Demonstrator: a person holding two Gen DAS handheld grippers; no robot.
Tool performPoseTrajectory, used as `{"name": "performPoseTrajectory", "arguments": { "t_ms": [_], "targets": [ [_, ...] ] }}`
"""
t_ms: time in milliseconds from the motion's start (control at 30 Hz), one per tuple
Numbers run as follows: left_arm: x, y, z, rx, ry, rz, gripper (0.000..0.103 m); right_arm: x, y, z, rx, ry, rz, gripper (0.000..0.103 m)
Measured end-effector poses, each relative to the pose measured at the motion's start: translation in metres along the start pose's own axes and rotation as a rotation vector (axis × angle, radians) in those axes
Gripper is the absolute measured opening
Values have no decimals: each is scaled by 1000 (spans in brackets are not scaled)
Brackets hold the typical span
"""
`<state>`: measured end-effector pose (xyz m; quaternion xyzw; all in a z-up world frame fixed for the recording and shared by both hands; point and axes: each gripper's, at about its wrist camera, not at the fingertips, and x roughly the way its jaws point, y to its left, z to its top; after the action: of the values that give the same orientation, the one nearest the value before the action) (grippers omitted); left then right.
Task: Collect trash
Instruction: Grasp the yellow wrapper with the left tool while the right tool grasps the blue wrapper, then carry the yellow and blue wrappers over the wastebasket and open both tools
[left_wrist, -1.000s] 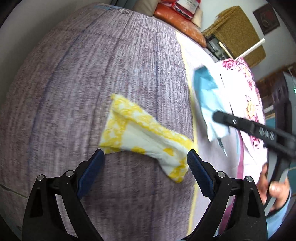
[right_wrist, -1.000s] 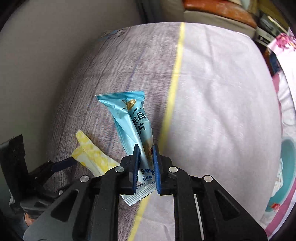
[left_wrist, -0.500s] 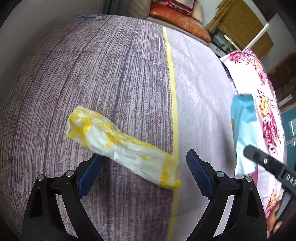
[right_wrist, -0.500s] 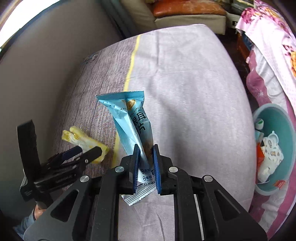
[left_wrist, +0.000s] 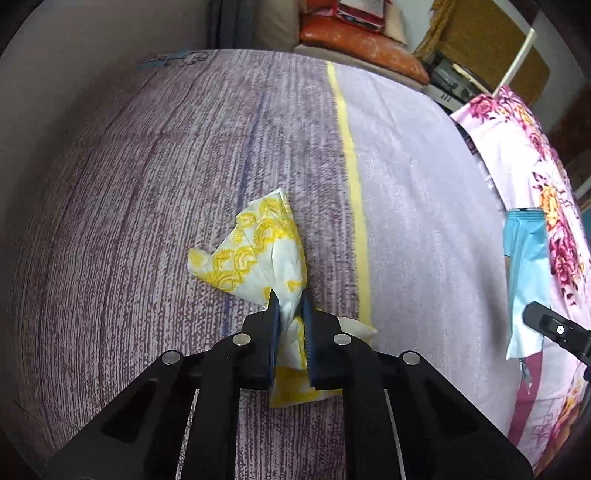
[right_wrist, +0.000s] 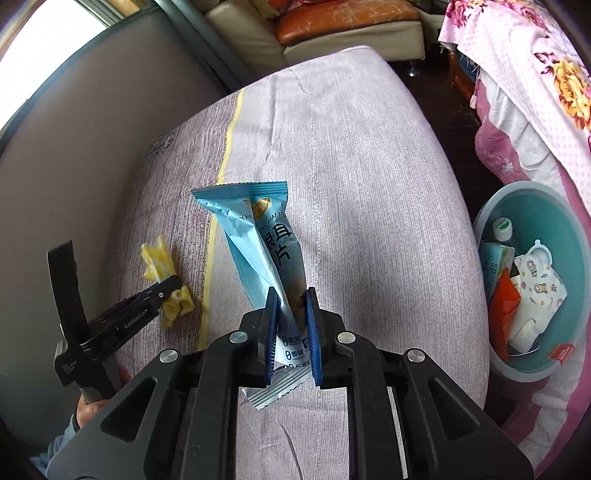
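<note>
1. Step in hand: picking up, nearly done. Left gripper (left_wrist: 290, 306) closing on the yellow-patterned wrapper (left_wrist: 258, 251), pads already pinching its crumpled middle at the centre of the left wrist frame; paper bunched above the jaws and poking out below them.
2. Right gripper (right_wrist: 290, 306) clamped on the blue snack packet (right_wrist: 262, 243), held upright at the centre of the right wrist frame, sealed bottom edge sticking out beneath the pads.
3. Wrapper lying on the darker striped part of the bedcover (left_wrist: 147, 221), just left of the yellow stripe (left_wrist: 354, 192) in the left wrist frame; seen again small at the left of the right wrist frame, beside the left gripper's tip.
4. Teal bin (right_wrist: 554, 206) at the right edge of the right wrist frame, below the bed's edge, already holding a bottle, a carton, a red pouch and a printed white wrapper.
5. Next move, as a judgement: lift the wrapper clear of the cloth without snagging it, then carry both pieces to the right and over the bin's rim before releasing. Thin paper likely to slip if pinched only at a fold.
6. Hard to tell: whether the wrapper's lower end touches the bedcover or hangs free. Bin's far side cut off by the fisheye edge. Only fingertips and a sleeve cuff of the hand (right_wrist: 92, 410) visible at lower left of the right wrist frame.
</note>
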<state>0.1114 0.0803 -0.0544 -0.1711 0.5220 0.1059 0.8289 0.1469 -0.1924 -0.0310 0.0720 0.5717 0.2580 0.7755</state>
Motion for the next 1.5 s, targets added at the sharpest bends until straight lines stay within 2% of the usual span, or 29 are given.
{"name": "performPoseTrajectory", "arguments": {
  "t_ms": [133, 267, 733, 1167, 1500],
  "targets": [
    [-15, -19, 0, 69, -42, -43, 12, -6, -8, 1, 24, -16, -1, 14],
    [-25, -43, 0, 128, -50, -89, 12, -15, -17, 0, 52, -42, 0, 14],
    [-24, -171, -8, 401, -36, -184, 12, -75, -80, -4, 162, -188, -70, 14],
    [-14, -269, -24, 520, 18, -287, 12, -132, -163, -24, 307, -295, -127, 14],
    [6, -320, -37, 587, 61, -321, 12, -148, -210, -39, 385, -312, -160, 14]
  ]
}}
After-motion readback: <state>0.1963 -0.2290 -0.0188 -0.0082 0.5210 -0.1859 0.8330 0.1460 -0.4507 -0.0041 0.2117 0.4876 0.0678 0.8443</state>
